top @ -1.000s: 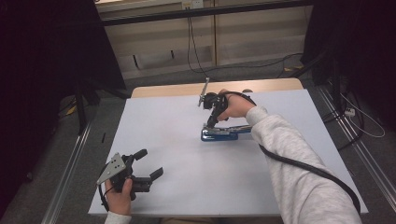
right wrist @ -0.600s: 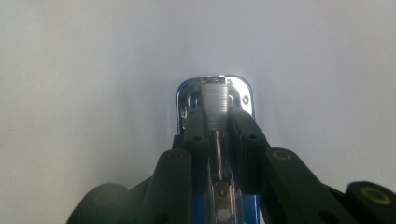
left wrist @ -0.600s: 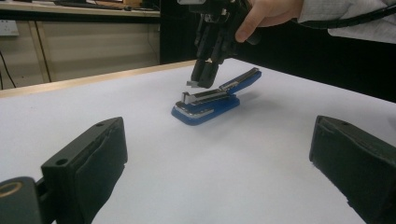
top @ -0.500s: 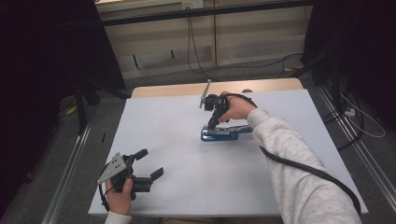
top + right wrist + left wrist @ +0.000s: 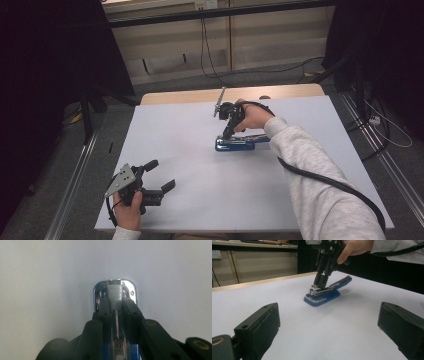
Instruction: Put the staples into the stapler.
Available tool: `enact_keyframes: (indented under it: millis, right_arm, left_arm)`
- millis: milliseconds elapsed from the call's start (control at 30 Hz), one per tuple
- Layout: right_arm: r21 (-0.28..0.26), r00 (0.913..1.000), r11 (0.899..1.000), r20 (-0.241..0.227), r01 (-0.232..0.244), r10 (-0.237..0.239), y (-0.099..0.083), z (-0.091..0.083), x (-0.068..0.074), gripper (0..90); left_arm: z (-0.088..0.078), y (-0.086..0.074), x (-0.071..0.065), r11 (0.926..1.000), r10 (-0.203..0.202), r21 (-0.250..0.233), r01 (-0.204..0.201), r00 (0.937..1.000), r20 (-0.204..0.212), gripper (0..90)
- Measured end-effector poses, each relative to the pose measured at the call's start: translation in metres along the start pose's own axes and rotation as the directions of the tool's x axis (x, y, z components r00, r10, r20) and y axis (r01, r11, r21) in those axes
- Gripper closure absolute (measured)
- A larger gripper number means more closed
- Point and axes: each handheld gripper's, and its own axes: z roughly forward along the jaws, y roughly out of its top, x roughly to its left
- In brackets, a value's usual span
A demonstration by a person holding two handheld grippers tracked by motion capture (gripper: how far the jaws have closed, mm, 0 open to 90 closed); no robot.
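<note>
Left claw (image 5: 159,176) agape and low; right claw (image 5: 228,134) pinched, pointing down.

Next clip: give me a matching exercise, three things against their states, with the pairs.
Things:
1. left tool
2. right tool
3. stapler

States:
A. lies on the white table, blue base down
B. open, nothing between the jaws, near table edge
C. closed narrow on the staple strip at the stapler's front

Pairs: 1-B, 2-C, 3-A
</note>
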Motion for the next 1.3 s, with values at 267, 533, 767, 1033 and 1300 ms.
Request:
enact_keyframes:
  millis: [267, 533, 767, 1033, 1300]
  right_arm:
    - [0.003, 0.9997, 1.0, -0.001, 0.024, -0.024, 0.0011, 0.0021, -0.0007, 78.5]
    - [0.013, 0.9997, 1.0, 0.002, 0.022, -0.022, 0.0013, 0.0034, -0.0011, 78.5]
    - [0.012, 0.9997, 1.0, 0.001, 0.026, -0.026, 0.0016, 0.0047, -0.001, 78.5]
    - [0.019, 0.9999, 1.0, 0.001, 0.015, -0.015, 0.0017, 0.0054, -0.0006, 78.5]
    - [0.017, 0.9996, 0.999, 0.003, 0.028, -0.028, 0.002, 0.0063, -0.0011, 78.3]
  left_arm:
    - [0.0004, -0.0003, 0.0004, 1.0, 0.001, 0.003, -0.001, 1.0, 0.0, 4.1]
    - [0.0, -0.0002, 0.0004, 1.0, 0.002, 0.002, -0.002, 1.0, -0.001, 4.1]
    - [0.0002, -0.0002, 0.0003, 1.0, 0.002, 0.001, -0.002, 1.0, 0.001, 4.2]
    - [0.0002, -0.0001, 0.0003, 1.0, 0.003, 0.001, -0.003, 1.0, 0.001, 4.2]
    - [0.0006, -0.0003, 0.0001, 1.0, 0.001, 0.004, -0.001, 1.0, 0.003, 4.1]
